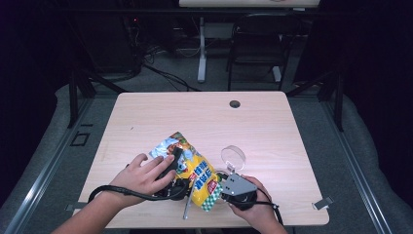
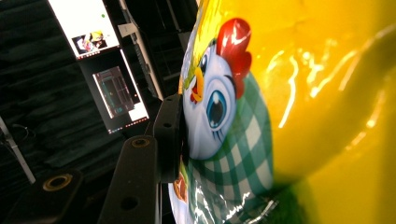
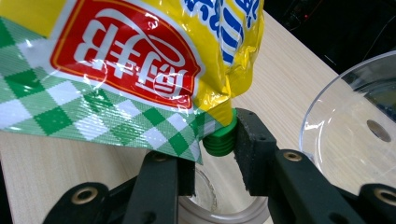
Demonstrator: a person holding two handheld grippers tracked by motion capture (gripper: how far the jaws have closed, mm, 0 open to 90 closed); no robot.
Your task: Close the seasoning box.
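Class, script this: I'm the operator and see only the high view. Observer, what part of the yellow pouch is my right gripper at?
Observer: Its fingers flank the pouch's green screw cap; one pad touches it.
Operator: And the left gripper?
Observer: A finger presses flat beside the printed chicken face.
Operator: Anything below the cap?
Observer: A clear round rim, right under the fingers.

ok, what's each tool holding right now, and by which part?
Left tool: clamped on the body of the glossy yellow plastic pouch. Right tool: its jaws sit either side of the pouch's green screw spout, one touching; a firm grip cannot be told.
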